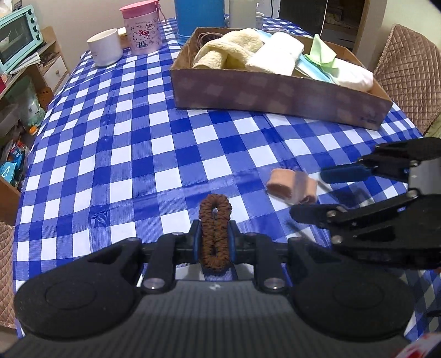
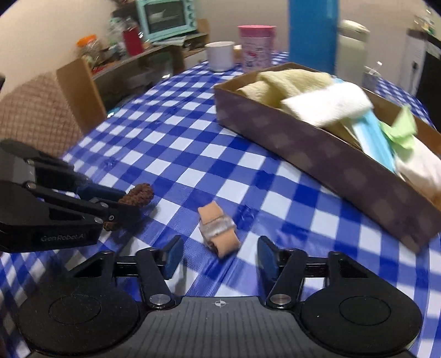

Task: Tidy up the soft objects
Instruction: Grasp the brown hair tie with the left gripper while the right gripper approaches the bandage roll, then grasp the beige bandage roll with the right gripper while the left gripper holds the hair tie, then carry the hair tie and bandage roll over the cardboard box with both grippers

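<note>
My left gripper [image 1: 214, 239] is shut on a brown hair scrunchie [image 1: 214, 220], held just above the checked tablecloth; both also show in the right wrist view, the gripper [image 2: 121, 203] and the scrunchie [image 2: 137, 195]. My right gripper [image 2: 217, 254] is open, its jaws on either side of a rolled beige bandage [image 2: 217, 232] that lies on the cloth. In the left wrist view the right gripper [image 1: 311, 192] is beside the roll [image 1: 292, 187]. A brown cardboard box [image 1: 275, 91] at the back holds towels, cloths and face masks.
A white mug [image 1: 106, 46], a pink Hello Kitty cup [image 1: 142, 27] and a blue flask [image 1: 197, 19] stand behind the box. Quilted chairs [image 1: 413, 74] stand at the table's sides. A shelf with a mint oven [image 1: 19, 35] is at the left.
</note>
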`<state>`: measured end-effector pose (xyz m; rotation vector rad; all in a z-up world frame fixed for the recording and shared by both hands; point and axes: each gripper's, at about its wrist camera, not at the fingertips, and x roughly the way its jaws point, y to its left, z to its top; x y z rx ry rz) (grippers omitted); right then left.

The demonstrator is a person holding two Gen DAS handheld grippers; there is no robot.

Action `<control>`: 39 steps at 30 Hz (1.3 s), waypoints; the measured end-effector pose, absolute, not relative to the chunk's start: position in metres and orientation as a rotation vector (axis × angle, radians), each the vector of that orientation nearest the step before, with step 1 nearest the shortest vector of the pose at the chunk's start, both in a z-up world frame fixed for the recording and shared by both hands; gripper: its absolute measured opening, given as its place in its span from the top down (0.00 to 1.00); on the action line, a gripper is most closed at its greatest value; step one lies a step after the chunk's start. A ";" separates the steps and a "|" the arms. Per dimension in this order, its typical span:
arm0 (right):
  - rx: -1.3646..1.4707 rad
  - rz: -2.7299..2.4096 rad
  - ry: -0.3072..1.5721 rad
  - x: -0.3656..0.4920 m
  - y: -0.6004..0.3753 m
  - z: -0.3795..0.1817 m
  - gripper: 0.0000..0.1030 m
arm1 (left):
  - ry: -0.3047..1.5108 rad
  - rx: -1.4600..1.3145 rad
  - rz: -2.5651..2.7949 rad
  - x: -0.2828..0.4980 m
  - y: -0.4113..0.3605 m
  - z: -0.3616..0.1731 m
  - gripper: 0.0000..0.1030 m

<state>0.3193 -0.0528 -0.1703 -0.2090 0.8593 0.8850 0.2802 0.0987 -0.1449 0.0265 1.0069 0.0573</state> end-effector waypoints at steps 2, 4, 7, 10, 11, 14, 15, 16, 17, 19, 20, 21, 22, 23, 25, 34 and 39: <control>-0.236 0.889 0.851 0.321 -0.046 -0.173 0.55 | 1.012 0.024 0.060 0.282 0.100 -0.146 0.82; -0.255 0.887 0.842 0.321 -0.042 -0.174 0.62 | 1.016 0.019 0.062 0.283 0.102 -0.148 0.82; -0.252 0.885 0.864 0.317 -0.038 -0.175 0.64 | 1.022 0.011 0.066 0.284 0.105 -0.150 0.82; -0.239 0.912 0.884 0.311 -0.036 -0.172 0.64 | 1.028 0.004 0.070 0.286 0.108 -0.151 0.82; -0.243 0.895 0.877 0.309 -0.035 -0.171 0.64 | 1.029 0.003 0.072 0.287 0.109 -0.152 0.82; -0.243 0.850 0.881 0.313 -0.032 -0.172 0.64 | 1.029 0.002 0.074 0.288 0.111 -0.152 0.82; -0.229 0.851 0.887 0.315 -0.032 -0.172 0.64 | 1.029 0.002 0.074 0.289 0.111 -0.152 0.82; -0.220 0.857 0.891 0.317 -0.031 -0.172 0.64 | 1.030 0.002 0.073 0.289 0.111 -0.152 0.82; -0.222 0.861 0.890 0.317 -0.030 -0.172 0.64 | 1.029 0.004 0.072 0.289 0.112 -0.151 0.82; -0.238 0.864 0.884 0.316 -0.028 -0.173 0.64 | 1.029 0.006 0.074 0.289 0.112 -0.151 0.82; -0.239 0.863 0.885 0.315 -0.028 -0.174 0.64 | 1.029 0.005 0.074 0.289 0.112 -0.151 0.82; -0.233 0.860 0.885 0.315 -0.028 -0.174 0.64 | 1.029 0.004 0.075 0.289 0.113 -0.151 0.82; -0.226 0.861 0.883 0.315 -0.028 -0.174 0.65 | 1.028 0.004 0.076 0.288 0.113 -0.151 0.82; -0.223 0.861 0.882 0.315 -0.029 -0.174 0.69 | 1.027 0.003 0.078 0.288 0.113 -0.151 0.82; -0.218 0.863 0.885 0.315 -0.029 -0.172 0.72 | 1.027 0.001 0.080 0.288 0.113 -0.151 0.82; -0.195 0.867 0.869 0.309 -0.037 -0.161 0.73 | 1.008 0.013 0.076 0.286 0.108 -0.143 0.82; -0.158 0.854 0.860 0.309 -0.050 -0.150 0.73 | 1.001 0.026 0.073 0.284 0.103 -0.136 0.82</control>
